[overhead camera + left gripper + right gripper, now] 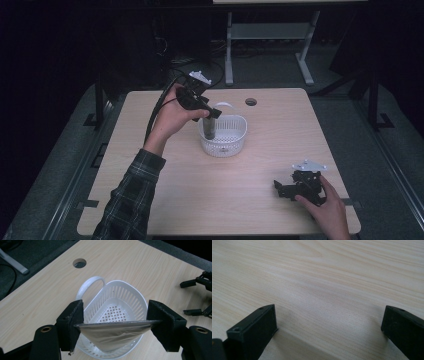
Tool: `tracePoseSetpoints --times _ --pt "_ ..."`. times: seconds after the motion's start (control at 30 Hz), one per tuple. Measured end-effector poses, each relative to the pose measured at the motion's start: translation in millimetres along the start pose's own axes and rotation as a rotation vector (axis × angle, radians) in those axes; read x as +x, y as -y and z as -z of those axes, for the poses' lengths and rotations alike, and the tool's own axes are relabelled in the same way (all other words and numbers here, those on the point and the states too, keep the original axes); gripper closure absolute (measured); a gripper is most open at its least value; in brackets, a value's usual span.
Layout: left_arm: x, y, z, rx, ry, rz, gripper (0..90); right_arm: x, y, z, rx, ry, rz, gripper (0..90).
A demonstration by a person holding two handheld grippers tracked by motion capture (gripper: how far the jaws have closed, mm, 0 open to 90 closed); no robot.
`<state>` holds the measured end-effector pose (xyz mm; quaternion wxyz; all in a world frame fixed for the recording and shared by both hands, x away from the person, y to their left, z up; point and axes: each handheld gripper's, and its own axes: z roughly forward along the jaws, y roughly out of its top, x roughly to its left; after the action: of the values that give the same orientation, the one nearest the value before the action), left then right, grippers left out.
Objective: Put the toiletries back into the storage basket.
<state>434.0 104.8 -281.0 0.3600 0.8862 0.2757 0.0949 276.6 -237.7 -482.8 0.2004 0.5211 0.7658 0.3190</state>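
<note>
- The wooden surface (240, 200) carries a white slotted basket (231, 139) near its middle, a looped handle at the basket's far side.
- The left gripper (210, 120) hangs over the basket, its fingers (71, 322) clamped on the edges of a grey pouch (113, 333) that dips inside the rim.
- The left gripper view shows the basket's perforated bottom bare under the pouch.
- The right gripper (287, 189) rests on the surface near the front right corner, fingers (255, 331) spread wide around nothing.

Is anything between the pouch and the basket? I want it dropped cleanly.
Nothing visible blocks it. The left gripper holds the silvery pouch by its edges, directly above the open white basket, whose perforated floor lies bare below.
</note>
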Motion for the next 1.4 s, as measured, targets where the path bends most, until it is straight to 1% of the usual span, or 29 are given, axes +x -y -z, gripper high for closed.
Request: tracePoseSetpoints --times 0.13,0.33,0.47,0.6,0.7,0.77,1.1,1.23,1.4 --pt "1.0 3.1 -4.7 0.002 -0.007 -0.004 29.8 0.0 0.0 -0.1 -0.001 0.000 -0.001 0.0" --pt "2.1 9.3 -14.7 0.010 0.003 -0.001 29.8 0.0 0.0 -0.1 -0.001 0.000 0.000 0.0" --pt "2.9 12.4 -19.8 0.018 -0.001 0.001 29.8 0.0 0.0 -0.1 -0.001 0.000 0.000 0.0" --pt "3.4 16.4 -25.7 0.025 0.007 0.002 29.8 0.0 0.0 -0.1 -0.001 0.000 0.000 0.0" --pt "3.9 18.5 -29.2 0.027 0.005 0.004 29.8 0.1 -0.1 0.0 0.000 -0.001 -0.002 0.0" --pt "4.4 20.0 -31.7 0.031 0.004 -0.004 29.8 0.0 0.0 -0.1 -0.001 0.000 -0.001 0.0" --pt "2.3 26.2 -43.1 0.057 0.002 -0.007 29.8 0.0 0.0 -0.1 -0.001 0.000 0.000 0.0" --pt "2.5 30.7 -48.5 0.062 0.001 0.002 29.8 0.0 0.0 -0.1 -0.001 0.000 0.000 0.0" --pt "2.4 34.9 -53.5 0.077 0.004 0.003 29.8 0.1 0.0 -0.2 -0.001 -0.001 -0.002 0.0"
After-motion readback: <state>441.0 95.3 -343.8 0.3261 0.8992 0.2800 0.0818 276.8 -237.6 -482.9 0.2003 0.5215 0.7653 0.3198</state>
